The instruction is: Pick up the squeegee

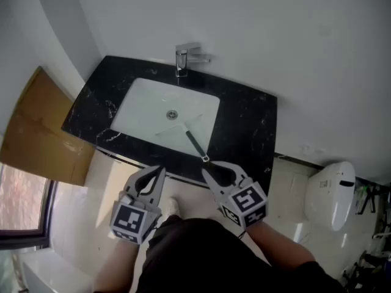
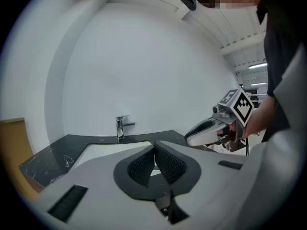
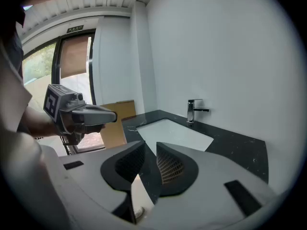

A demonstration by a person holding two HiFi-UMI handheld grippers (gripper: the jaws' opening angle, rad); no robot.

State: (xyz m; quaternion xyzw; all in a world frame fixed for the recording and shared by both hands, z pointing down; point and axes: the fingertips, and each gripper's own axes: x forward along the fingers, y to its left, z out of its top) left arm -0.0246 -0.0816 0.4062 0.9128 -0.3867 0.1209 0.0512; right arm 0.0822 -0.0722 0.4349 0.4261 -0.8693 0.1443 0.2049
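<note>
Right hand-held gripper (image 1: 206, 168) narrowly parted beside squeegee (image 1: 195, 144) handle; left hand-held gripper (image 1: 161, 170) closed

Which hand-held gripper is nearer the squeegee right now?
Right. The right hand-held gripper is just short of the handle end of the squeegee, at the front edge of the counter; the left hand-held gripper is farther off, to the handle's left.

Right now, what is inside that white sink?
A squeegee lies in the sink, its dark handle pointing toward the front rim. The drain shows just beyond its pale blade. The patch of basin floor under the blade is covered.
</note>
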